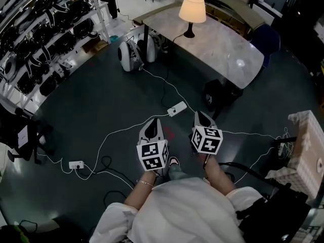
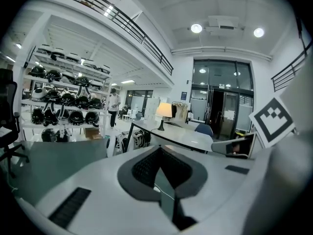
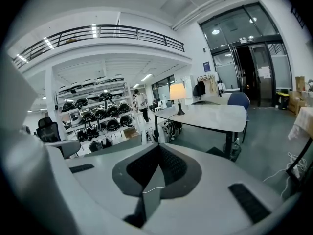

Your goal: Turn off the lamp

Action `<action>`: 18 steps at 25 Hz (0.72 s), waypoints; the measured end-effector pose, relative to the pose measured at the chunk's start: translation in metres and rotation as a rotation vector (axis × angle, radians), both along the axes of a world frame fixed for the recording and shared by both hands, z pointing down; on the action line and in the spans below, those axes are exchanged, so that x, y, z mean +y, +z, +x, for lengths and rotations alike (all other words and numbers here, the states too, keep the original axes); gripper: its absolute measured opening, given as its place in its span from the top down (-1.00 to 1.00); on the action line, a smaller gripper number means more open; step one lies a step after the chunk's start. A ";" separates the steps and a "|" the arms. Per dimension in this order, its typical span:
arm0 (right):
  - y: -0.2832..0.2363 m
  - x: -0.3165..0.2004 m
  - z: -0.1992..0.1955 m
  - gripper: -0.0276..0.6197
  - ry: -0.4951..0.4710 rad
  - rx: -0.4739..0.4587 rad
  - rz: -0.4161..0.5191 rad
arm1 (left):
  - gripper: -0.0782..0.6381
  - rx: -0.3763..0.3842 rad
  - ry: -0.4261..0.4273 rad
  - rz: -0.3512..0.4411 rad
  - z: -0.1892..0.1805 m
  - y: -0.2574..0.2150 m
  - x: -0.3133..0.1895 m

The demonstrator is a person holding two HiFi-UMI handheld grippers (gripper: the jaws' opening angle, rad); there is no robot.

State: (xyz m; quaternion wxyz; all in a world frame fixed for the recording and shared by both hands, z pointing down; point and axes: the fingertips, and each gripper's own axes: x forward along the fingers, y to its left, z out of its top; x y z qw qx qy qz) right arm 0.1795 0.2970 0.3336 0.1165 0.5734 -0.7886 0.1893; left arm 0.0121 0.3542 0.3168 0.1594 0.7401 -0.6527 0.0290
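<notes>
Holding its fingers shut on nothing, the left gripper (image 1: 154,121) hovers over the dark floor (image 1: 101,100) just left of the right gripper (image 1: 199,115), whose fingers are likewise pressed together and empty, while the lit lamp (image 1: 192,10) stands well apart from both on the far worktop (image 1: 223,52).

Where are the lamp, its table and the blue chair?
lamp (image 1: 192,9): head view, on its shade.
table (image 1: 223,47): head view, bare top right of the lamp.
blue chair (image 1: 267,38): head view, on its backrest.
</notes>
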 end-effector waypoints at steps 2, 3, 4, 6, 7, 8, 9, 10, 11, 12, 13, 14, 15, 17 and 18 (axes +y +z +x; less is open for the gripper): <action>-0.002 -0.016 0.002 0.92 -0.001 -0.004 0.003 | 0.76 -0.007 -0.002 0.000 0.001 -0.001 -0.015; -0.002 -0.024 0.002 0.92 -0.003 -0.005 0.005 | 0.76 -0.010 -0.002 0.001 0.001 -0.002 -0.022; -0.003 -0.032 0.002 0.92 -0.004 -0.006 0.006 | 0.76 -0.012 -0.002 0.002 0.001 -0.002 -0.030; -0.003 -0.048 0.002 0.92 -0.008 -0.008 0.008 | 0.76 -0.016 -0.003 0.009 0.001 -0.005 -0.047; -0.003 -0.056 0.003 0.92 -0.008 -0.010 0.008 | 0.76 -0.017 -0.003 0.013 0.001 -0.006 -0.055; -0.003 -0.064 0.004 0.92 -0.008 -0.011 0.008 | 0.76 -0.019 -0.004 0.017 0.002 -0.007 -0.064; -0.003 -0.072 0.006 0.92 -0.007 -0.012 0.006 | 0.76 -0.021 -0.004 0.019 0.003 -0.008 -0.072; -0.002 -0.080 0.008 0.92 -0.007 -0.013 0.005 | 0.76 -0.022 -0.004 0.020 0.005 -0.008 -0.080; -0.002 -0.087 0.010 0.92 -0.008 -0.012 0.004 | 0.76 -0.022 -0.004 0.020 0.006 -0.008 -0.088; -0.002 -0.094 0.012 0.92 -0.009 -0.011 0.003 | 0.76 -0.021 -0.005 0.021 0.008 -0.008 -0.096; -0.002 -0.101 0.014 0.92 -0.011 -0.009 0.003 | 0.76 -0.017 -0.005 0.024 0.009 -0.008 -0.103; -0.002 -0.108 0.016 0.92 -0.011 -0.007 0.004 | 0.76 -0.012 -0.006 0.027 0.011 -0.008 -0.110; -0.001 -0.115 0.018 0.92 -0.012 -0.005 0.004 | 0.76 -0.008 -0.006 0.031 0.012 -0.008 -0.117; 0.000 -0.127 0.021 0.92 -0.011 -0.001 0.003 | 0.76 -0.009 -0.006 0.035 0.015 -0.008 -0.130; 0.001 -0.133 0.023 0.92 -0.012 0.001 0.001 | 0.76 -0.011 -0.006 0.035 0.016 -0.008 -0.135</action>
